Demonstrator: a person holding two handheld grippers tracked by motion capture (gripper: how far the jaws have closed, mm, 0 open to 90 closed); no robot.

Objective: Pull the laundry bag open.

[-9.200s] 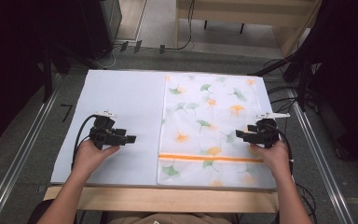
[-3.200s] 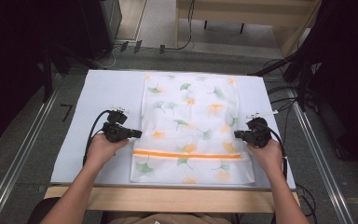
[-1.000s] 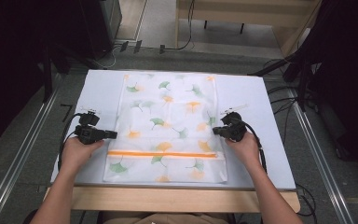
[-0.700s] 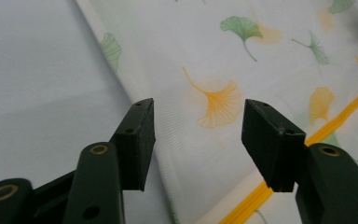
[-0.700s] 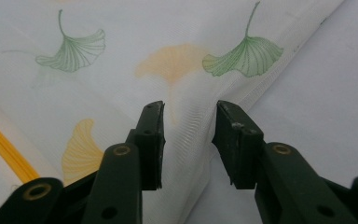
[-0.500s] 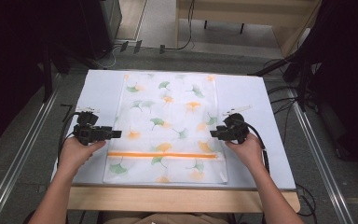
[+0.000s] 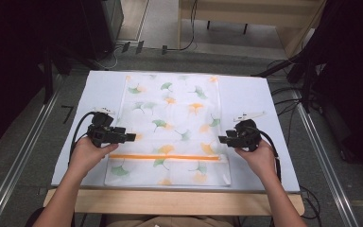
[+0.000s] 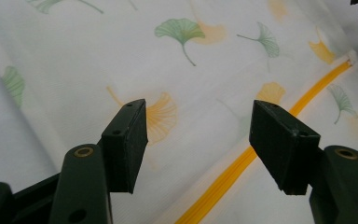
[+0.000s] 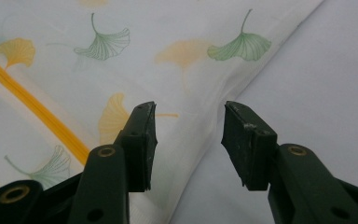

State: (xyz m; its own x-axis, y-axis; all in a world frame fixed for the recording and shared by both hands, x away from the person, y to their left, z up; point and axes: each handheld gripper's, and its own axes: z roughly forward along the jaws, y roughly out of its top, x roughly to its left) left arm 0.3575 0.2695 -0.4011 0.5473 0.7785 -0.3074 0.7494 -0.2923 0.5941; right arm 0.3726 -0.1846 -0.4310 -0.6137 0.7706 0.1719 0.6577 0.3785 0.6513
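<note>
High view showed the cloth (image 7: 170,127), a pale sheet printed with green and orange ginkgo leaves and crossed by one orange stripe (image 7: 168,157), lying flat in the middle of the table (image 7: 260,94). Its long sides ran from the near edge toward the far edge, and the stripe lay close to the near edge. A white cover spread under it over the whole tabletop.

The left gripper (image 7: 125,137) stood over the cloth's left edge and the right gripper (image 7: 224,139) over its right edge, both just above the stripe. Left gripper view had the jaws wide apart, having just been opening, with nothing between the pads and printed cloth beneath them (image 8: 186,116). Right gripper view had its jaws moderately apart, also just opened, empty, straddling the cloth's edge where it met the bare cover (image 9: 307,93).

Both sides looked released, so the cloth seemed laid out and the hands were probably coming away. The risk, as I judged it, was a pad or trailing cable catching the thin edge on the way off, dragging it and spoiling the flat lay. A regrasp could also pinch the white cover together with the cloth, since the two lay flush and looked alike at the border.
</note>
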